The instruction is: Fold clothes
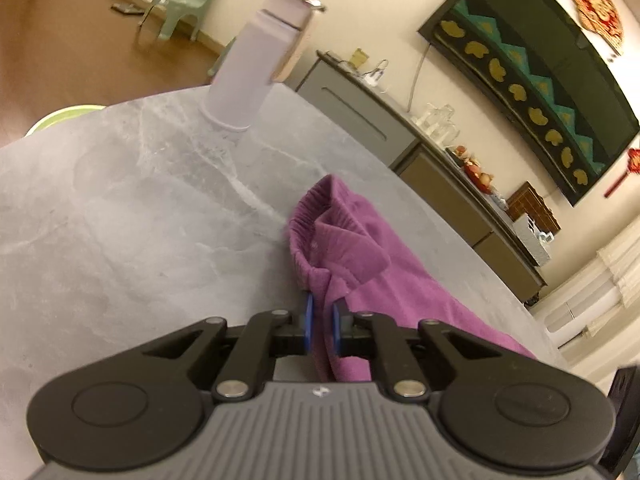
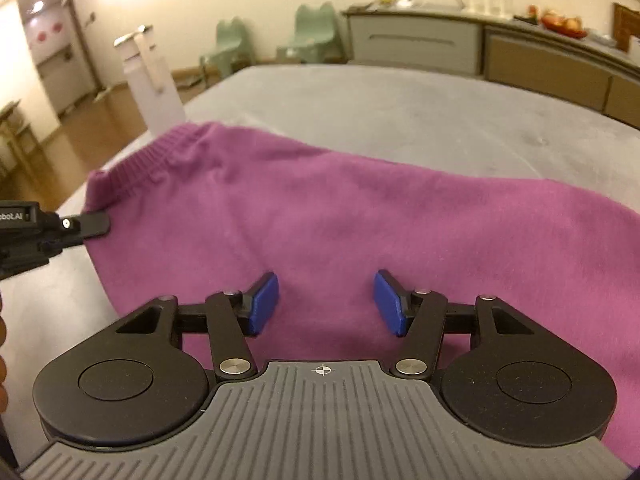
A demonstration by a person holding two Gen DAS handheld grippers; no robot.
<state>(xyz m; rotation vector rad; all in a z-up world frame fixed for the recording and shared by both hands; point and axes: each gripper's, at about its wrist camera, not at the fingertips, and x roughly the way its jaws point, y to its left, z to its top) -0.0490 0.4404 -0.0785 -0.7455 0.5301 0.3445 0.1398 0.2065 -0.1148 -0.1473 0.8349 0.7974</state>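
A purple garment (image 2: 320, 216) with a ribbed elastic band lies spread on the grey marbled tabletop (image 1: 120, 208), the band end toward the tabletop's left edge, near a tall pale bottle (image 1: 256, 64) that stands close to that edge. The rest of the cloth runs off to the right, out of the right wrist view.

The left hand-held gripper (image 1: 322, 324) has its blue pads pressed together on a fold of the cloth just below the band, and a corner of fabric stands turned up there. The right wrist view shows the same grip from the side, at the garment's left edge (image 2: 94, 224). The right hand-held gripper (image 2: 326, 304) hovers over the near edge of the cloth with its pads wide apart, holding nothing.

As a judgement: the garment appears at most doubled over lengthwise, still a long, loose shape and not a compact stack. A fold seems to be in hand at the band end. Whether any layer is already folded under cannot be told, since the underside is hidden.
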